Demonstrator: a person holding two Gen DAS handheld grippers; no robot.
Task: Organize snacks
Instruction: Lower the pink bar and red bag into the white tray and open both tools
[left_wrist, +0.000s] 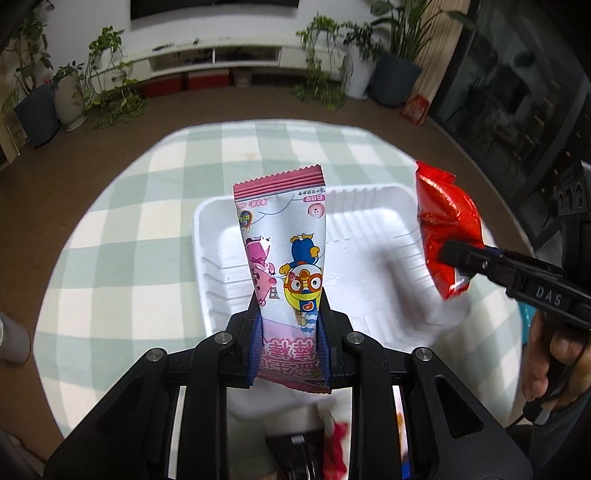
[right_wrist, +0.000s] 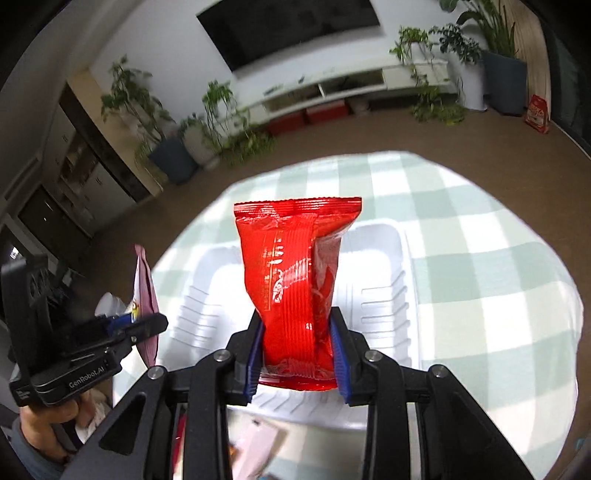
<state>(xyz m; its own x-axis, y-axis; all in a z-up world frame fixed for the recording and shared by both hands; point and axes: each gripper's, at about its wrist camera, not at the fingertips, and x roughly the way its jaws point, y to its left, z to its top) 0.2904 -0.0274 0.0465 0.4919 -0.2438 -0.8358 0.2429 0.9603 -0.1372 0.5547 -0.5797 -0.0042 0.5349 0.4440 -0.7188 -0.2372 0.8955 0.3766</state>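
My left gripper (left_wrist: 290, 314) is shut on a pink cartoon snack packet (left_wrist: 282, 236) and holds it upright above the near left part of a white foam tray (left_wrist: 369, 229). My right gripper (right_wrist: 297, 332) is shut on a red snack packet (right_wrist: 295, 266) and holds it upright above the same tray (right_wrist: 380, 266). In the left wrist view the right gripper (left_wrist: 458, 258) and its red packet (left_wrist: 443, 221) hang over the tray's right side. In the right wrist view the left gripper (right_wrist: 147, 325) and the pink packet (right_wrist: 146, 291) show edge-on at the left.
The tray sits on a round table with a green and white checked cloth (left_wrist: 147, 221). More packets lie blurred at the near edge under the grippers (left_wrist: 334, 454). Potted plants, a TV cabinet (left_wrist: 221, 59) and brown floor surround the table.
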